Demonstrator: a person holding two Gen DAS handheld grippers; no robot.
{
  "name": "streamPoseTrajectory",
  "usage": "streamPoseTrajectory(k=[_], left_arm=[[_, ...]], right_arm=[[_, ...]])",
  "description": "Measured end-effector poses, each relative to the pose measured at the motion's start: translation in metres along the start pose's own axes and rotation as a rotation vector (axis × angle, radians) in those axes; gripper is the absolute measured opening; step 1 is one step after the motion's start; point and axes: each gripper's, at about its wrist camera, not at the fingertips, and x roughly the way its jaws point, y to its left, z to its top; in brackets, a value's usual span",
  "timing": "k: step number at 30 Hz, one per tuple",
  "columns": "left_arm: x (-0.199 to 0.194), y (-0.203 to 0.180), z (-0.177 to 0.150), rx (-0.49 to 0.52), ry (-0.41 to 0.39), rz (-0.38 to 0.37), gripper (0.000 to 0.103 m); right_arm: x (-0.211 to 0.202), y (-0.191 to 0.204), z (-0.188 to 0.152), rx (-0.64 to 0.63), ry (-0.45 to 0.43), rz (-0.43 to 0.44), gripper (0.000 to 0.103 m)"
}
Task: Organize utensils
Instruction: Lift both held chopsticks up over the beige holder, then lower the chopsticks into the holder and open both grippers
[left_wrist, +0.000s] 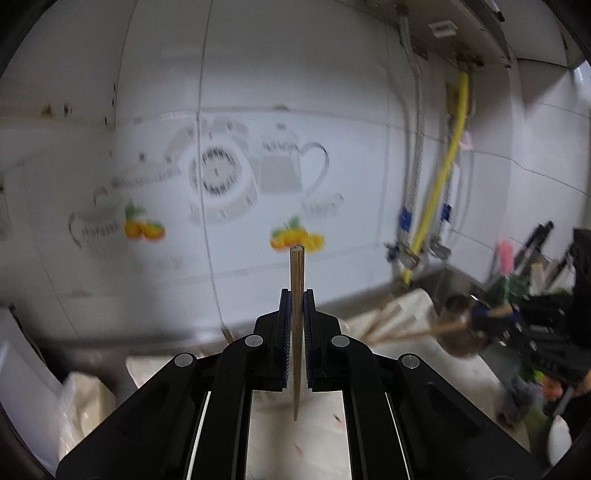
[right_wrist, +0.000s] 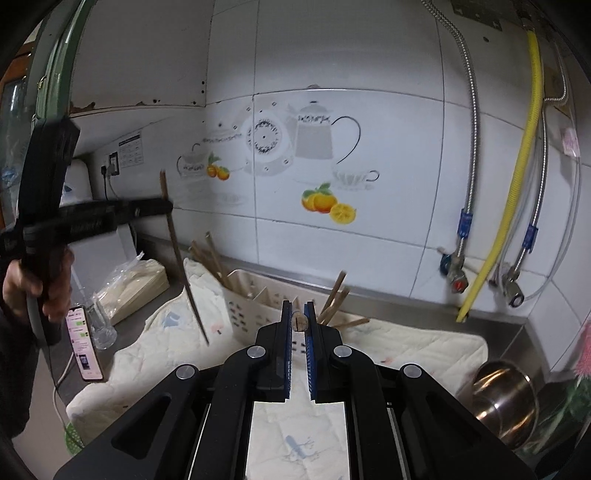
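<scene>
Between the pads of the left gripper (left_wrist: 296, 314), clamped tight: one chopstick (left_wrist: 296, 325), long axis near vertical in the left wrist view, blunt end up against the tiled wall (left_wrist: 258, 74), tapered tip hanging down over the white cloth (left_wrist: 295, 435). From the right wrist view, seen side-on instead: same chopstick (right_wrist: 183, 266) crossing the left gripper (right_wrist: 162, 206) at its tip, slightly tilted, thin end lowest, well above the cloth (right_wrist: 155, 354) and left of the rack (right_wrist: 251, 306). Only visible there: beige rack with more chopsticks (right_wrist: 212, 258) leaning in its left end and others (right_wrist: 334, 299) at its right, a phone (right_wrist: 84, 343), a steel bowl (right_wrist: 506, 398). At the right gripper (right_wrist: 300, 321), jaws nearly closed on a round wooden end (right_wrist: 300, 320); in the left view, blurred, a wooden handle (left_wrist: 443, 328) running left from right gripper (left_wrist: 491, 317).
</scene>
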Motion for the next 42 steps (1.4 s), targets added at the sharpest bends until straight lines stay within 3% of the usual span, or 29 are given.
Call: streamPoseTrajectory(k=[6,11,21,31,38,40,42], left_arm=[[0.026,0.016,0.028,-0.023,-0.046,0.062,0.005],[0.054,0.029,0.029,-0.061,-0.051,0.092,0.005],[0.1,0.043,-0.002,-0.11,0.063,0.079,0.005],[0.106,0.04,-0.014,-0.084,0.111,0.084,0.008],[0.086,0.039,-0.015,-0.098,0.085,0.082,0.042],[0.079,0.038,-0.015,-0.105,0.076,0.074,0.043],[0.071,0.035,-0.017,-0.1,0.068,0.073,0.051]], right_arm=[[0.016,-0.009,0.014,-0.029,0.037,-0.012,0.006],[0.036,-0.014,0.017,-0.049,0.089,-0.006,0.006],[0.07,-0.018,0.015,-0.058,0.207,0.053,0.006],[0.114,-0.017,0.021,-0.036,0.276,0.06,0.006],[0.123,-0.025,0.017,0.011,0.273,0.048,0.008],[0.12,-0.027,0.017,0.023,0.263,0.046,0.014],[0.114,-0.028,0.017,0.029,0.243,0.037,0.022]])
